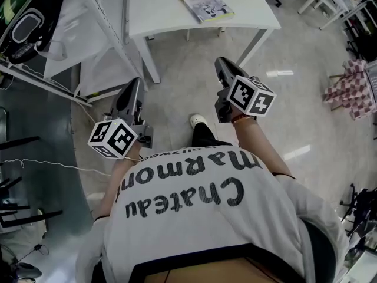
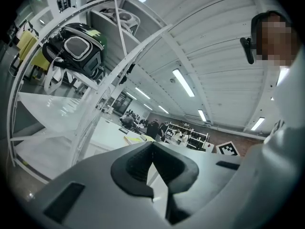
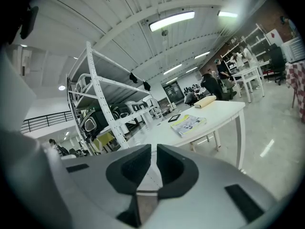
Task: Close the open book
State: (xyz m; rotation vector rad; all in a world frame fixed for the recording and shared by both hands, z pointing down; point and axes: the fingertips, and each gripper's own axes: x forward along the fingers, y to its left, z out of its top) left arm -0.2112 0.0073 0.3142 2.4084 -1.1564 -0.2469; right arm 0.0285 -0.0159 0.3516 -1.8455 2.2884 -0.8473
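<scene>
A thin yellow-green paper book [image 1: 206, 3] lies by the white bench's [image 1: 159, 10] near edge (too small to tell if it is open). The left claw [image 2: 152, 147] and right claw [image 3: 153, 149] are both pinched together and hold nothing.

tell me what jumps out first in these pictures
Two grippers with black-and-white marker cubes fill the middle of the head view, the left gripper and the right gripper, held out over the floor. Ahead of them a yellow-edged book lies closed on a white table.
</scene>
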